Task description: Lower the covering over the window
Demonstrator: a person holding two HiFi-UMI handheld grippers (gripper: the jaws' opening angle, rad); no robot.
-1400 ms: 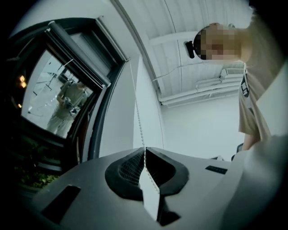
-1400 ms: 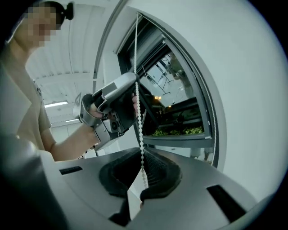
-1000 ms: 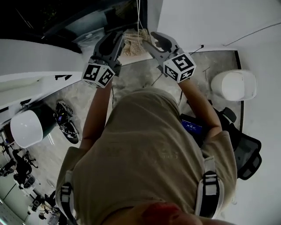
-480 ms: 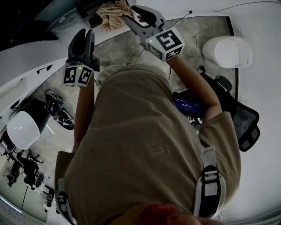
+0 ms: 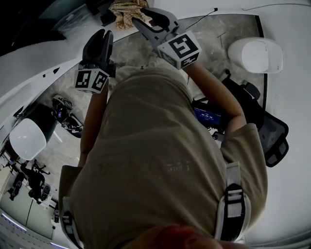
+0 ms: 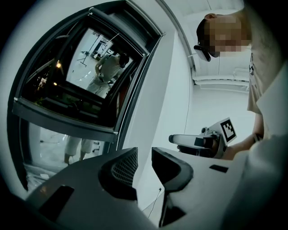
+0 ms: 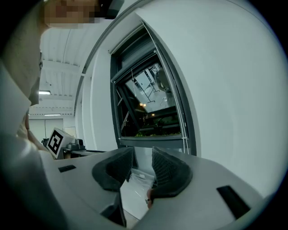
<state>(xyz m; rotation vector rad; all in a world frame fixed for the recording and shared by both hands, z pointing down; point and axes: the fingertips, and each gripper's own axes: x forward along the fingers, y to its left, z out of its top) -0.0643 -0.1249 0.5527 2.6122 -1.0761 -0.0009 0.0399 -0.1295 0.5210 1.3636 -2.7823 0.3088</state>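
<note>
1. Covering: none shows over the glass of the window [image 7: 148, 103]. I judge it to be rolled up in the grey housing [image 7: 129, 45] along the top of the dark frame, ahead of and above both grippers.
2. Handling: a bead chain [image 7: 183, 126] hangs down the frame's right edge, up and to the right of the right gripper's jaws and apart from them. It looks thin, light and limp, so it will likely swing when touched and slide between pads that pinch too loosely.
3. Hold: the chain is the place to take, one strand only, pinched squarely across the beads and drawn straight down. Which strand lowers the covering I cannot tell.
4. Resistance: the fabric is probably light, so most of the drag should come from the roller. Short, even pulls seem safer than a jerk.
5. Left gripper [image 6: 144, 157]: jaws apart, with only bare white wall in the gap. It holds nothing.
6. Right gripper [image 7: 142, 157]: jaws have just been closing but stand apart, and nothing is between them.
7. Count: one window, one housing, one chain (seemingly two strands side by side), two grippers, and one crumpled tan cloth [image 5: 127, 10] near the right gripper's tips in the head view.
</note>
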